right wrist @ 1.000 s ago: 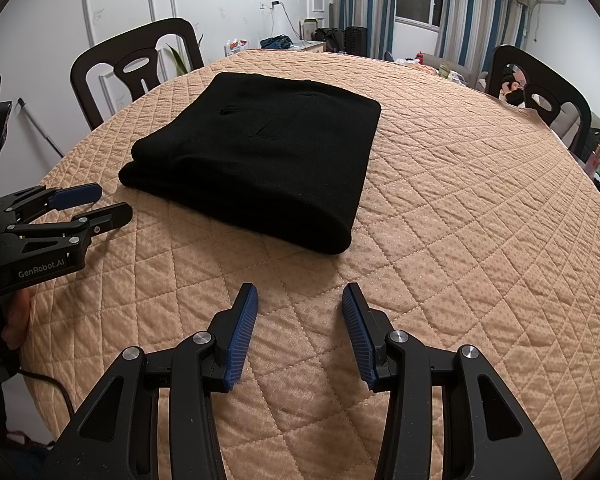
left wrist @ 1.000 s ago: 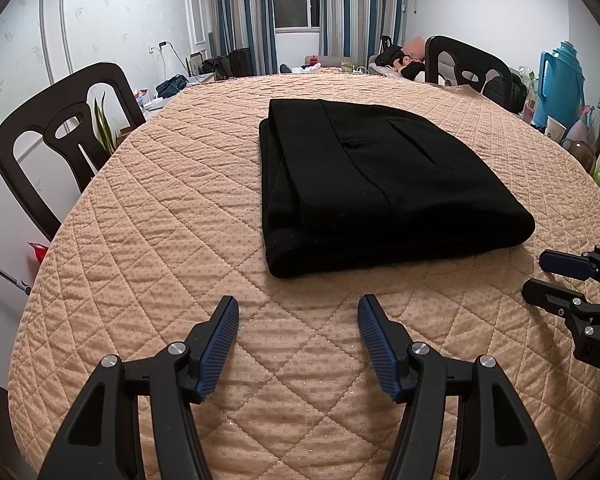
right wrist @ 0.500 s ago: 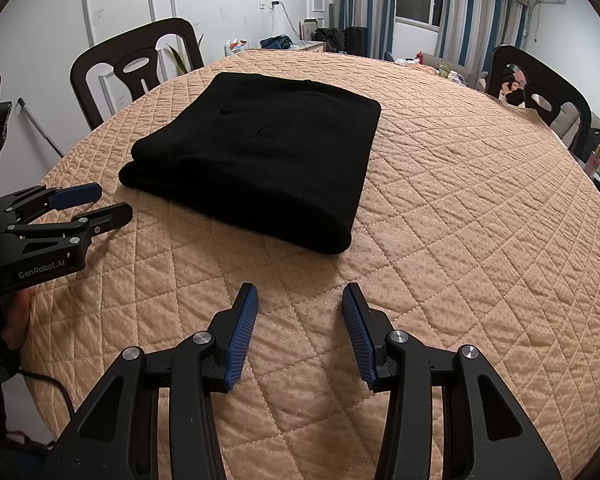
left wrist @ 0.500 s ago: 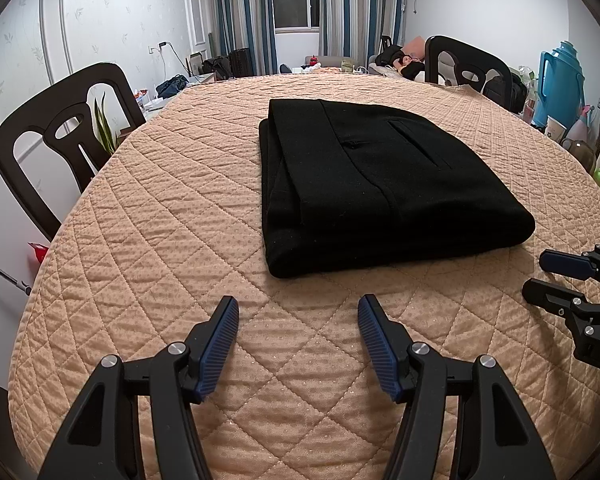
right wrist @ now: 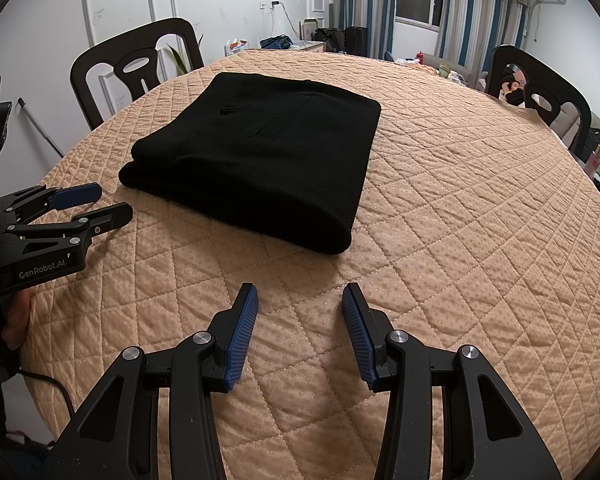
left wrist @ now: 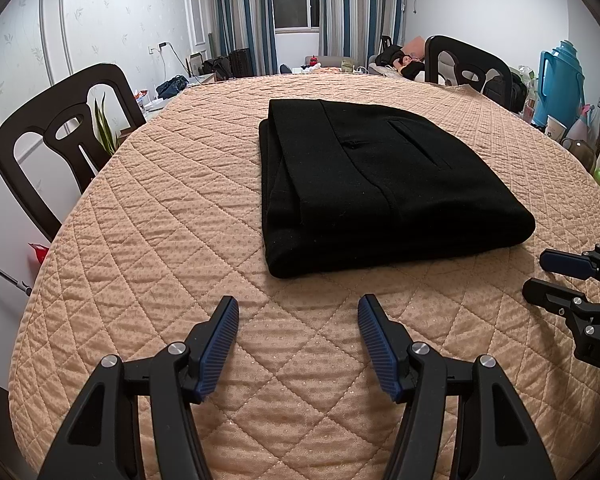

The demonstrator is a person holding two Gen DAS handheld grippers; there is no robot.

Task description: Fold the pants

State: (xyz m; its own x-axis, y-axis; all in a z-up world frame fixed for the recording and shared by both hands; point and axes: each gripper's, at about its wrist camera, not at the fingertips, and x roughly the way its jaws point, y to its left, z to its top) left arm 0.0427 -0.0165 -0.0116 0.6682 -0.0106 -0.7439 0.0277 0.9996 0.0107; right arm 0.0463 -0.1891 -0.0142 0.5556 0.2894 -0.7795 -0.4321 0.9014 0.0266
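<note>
Black pants (left wrist: 372, 184) lie folded in a neat rectangular stack on the peach quilted table cover (left wrist: 160, 220); they also show in the right wrist view (right wrist: 268, 152). My left gripper (left wrist: 298, 320) is open and empty, a short way in front of the stack's near edge. My right gripper (right wrist: 300, 304) is open and empty, in front of the stack's near right corner. Each gripper shows at the edge of the other's view: the right one (left wrist: 540, 276), the left one (right wrist: 108, 204).
Dark chairs stand around the round table: one at the left (left wrist: 60, 136), one at the far right (left wrist: 472, 64). A blue thermos jug (left wrist: 560, 76) and small items sit beside the table's right edge. The table's near edge is just below my grippers.
</note>
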